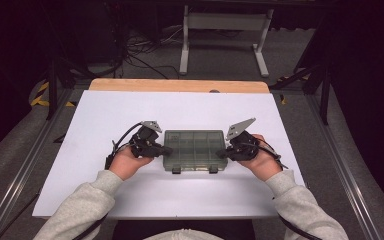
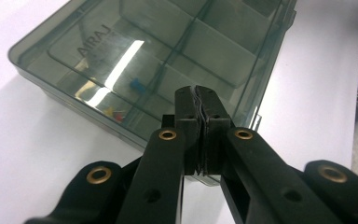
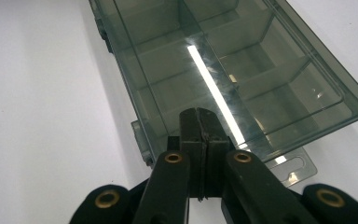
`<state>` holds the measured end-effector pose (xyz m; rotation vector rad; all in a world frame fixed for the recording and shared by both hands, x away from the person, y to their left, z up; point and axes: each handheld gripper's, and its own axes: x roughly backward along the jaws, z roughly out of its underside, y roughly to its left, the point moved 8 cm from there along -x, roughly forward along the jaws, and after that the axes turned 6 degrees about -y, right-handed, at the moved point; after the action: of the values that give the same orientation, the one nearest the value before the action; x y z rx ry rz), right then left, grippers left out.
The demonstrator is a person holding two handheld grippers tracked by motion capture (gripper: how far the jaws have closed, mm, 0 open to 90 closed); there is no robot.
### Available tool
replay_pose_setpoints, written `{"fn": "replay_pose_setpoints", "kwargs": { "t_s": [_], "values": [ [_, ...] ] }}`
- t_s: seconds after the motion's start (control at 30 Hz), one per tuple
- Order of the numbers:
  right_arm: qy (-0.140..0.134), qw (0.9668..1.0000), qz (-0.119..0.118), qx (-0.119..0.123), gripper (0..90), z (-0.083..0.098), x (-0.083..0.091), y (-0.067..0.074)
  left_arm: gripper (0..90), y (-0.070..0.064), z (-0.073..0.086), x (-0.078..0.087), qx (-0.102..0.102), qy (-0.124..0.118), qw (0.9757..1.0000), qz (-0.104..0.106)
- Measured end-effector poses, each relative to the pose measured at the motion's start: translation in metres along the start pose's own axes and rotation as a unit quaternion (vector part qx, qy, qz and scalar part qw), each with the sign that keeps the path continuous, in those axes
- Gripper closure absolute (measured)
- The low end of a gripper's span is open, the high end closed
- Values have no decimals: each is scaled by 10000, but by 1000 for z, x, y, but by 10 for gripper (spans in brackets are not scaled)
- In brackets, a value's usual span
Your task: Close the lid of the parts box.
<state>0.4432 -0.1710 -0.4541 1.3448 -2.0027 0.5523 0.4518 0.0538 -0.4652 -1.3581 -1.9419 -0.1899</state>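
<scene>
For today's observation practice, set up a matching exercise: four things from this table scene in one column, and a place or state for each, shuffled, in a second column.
Things
1. compartment box
2. left gripper
3. right gripper
4. white sheet

Places or states
A. spread over the tabletop
B. jaws shut, at the box's left end
C. smoky see-through, lid closed
D. jaws shut, at the box's right end

Pairs: 1-C, 2-B, 3-D, 4-A

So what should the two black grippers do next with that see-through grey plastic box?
Probably slide to the two front latches and flip them: the see-through grey plastic box lies closed, with the left gripper and right gripper shut at its ends.
</scene>
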Motion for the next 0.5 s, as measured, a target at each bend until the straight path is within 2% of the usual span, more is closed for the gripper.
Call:
{"fn": "replay_pose_setpoints", "kwargs": {
  "t_s": [0.1, 0.27, 0.5],
  "values": [
    [-49, 10000, -14, -55, 900, -1, 1, 1, 879, -1, 3, -3, -76, 165, 9998, -24],
    [87, 10000, 37, 1, 900, 2, -3, 5, 881, -3, 5, -3, -138, 152, 9997, -96],
    [23, 9999, 123, 42, 900, 6, -5, 6, 894, -3, 5, -3, -134, 80, 9998, -100]
  ]
}}
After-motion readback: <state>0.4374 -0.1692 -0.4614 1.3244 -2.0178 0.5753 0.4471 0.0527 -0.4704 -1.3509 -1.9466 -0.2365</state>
